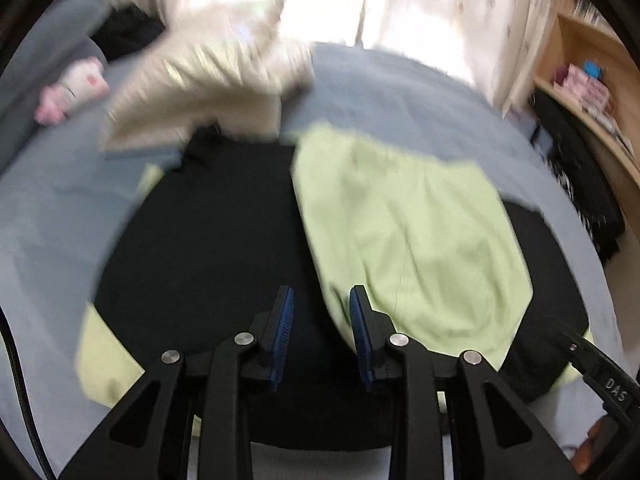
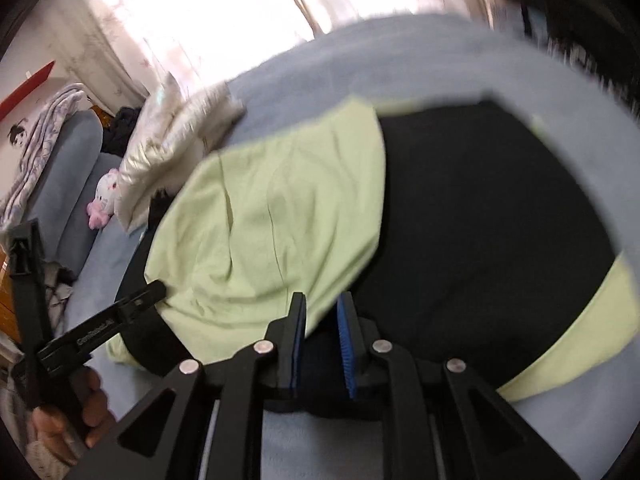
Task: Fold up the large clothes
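A large black and light-green garment (image 1: 224, 248) lies spread on a grey-blue bed (image 1: 48, 216). A light-green panel (image 1: 412, 240) is folded over its black middle. My left gripper (image 1: 321, 295) hovers over the garment's near edge, blue pads apart, nothing between them. In the right wrist view the same garment (image 2: 472, 208) fills the middle, with the green panel (image 2: 264, 216) on the left. My right gripper (image 2: 321, 300) sits over the near hem, pads a narrow gap apart, with only the cloth below showing through. A hand (image 2: 80, 412) holds the left gripper (image 2: 132, 304) at the green corner.
A cream padded jacket (image 1: 192, 92) and a pink-and-white plush toy (image 1: 72, 88) lie at the bed's far left. A wooden shelf (image 1: 592, 80) and dark items (image 1: 580, 184) stand to the right. Bright curtains (image 2: 200, 12) hang behind the bed. A grey cushion (image 2: 68, 184) stands at the left.
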### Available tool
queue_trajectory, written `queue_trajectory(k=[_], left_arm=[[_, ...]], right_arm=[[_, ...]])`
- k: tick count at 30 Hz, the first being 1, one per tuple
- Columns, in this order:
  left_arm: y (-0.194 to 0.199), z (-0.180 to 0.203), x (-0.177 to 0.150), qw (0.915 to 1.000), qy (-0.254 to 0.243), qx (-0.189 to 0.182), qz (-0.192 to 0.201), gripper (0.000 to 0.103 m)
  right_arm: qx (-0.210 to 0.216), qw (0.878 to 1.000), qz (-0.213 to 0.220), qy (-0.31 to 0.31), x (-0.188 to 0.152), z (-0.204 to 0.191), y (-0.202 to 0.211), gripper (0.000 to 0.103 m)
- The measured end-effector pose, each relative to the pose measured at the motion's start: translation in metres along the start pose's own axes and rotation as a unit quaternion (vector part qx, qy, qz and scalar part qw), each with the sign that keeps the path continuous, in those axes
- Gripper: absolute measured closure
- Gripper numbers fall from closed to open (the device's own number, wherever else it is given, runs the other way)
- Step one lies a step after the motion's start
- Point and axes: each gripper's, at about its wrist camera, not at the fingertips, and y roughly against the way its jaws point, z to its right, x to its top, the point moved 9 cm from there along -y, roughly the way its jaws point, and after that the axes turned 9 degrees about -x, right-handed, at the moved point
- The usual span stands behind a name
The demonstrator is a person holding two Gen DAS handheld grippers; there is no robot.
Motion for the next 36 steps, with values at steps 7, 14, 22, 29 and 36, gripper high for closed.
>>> queue_trajectory(k=[7,14,22,29,36], left_arm=[[-0.021,0.017,0.023,0.9980,-0.013,-0.061,0.001,0.077],[-0.095,-0.011,0.044,0.9984,0.025,-0.031,-0.040,0.080],[-0.107,-0.053,0.041,0.9979,0.048,-0.029,-0.032,0.100],[-0.093,-0.041,0.040,0.9975,0.050,-0.009,-0.050,0.099],[-0.049,-0.026,0.037,0.9976,0.051,-0.020,-0.044,0.093]], right_arm=[[0.063,0.997,0.025,0.034,0.042,-0.048,-0.015,0.087],[0.049,0.996,0.005,0.074,0.060,-0.079,-0.085,0.087],[-0.032,0.999,0.011,0.022,0.070,0.013,-0.109,0.103],[-0.021,1.000,-0.007,-0.006,0.061,0.020,-0.092,0.093],[0.002,1.000,0.005,-0.016,0.060,0.001,-0.045,0.075]])
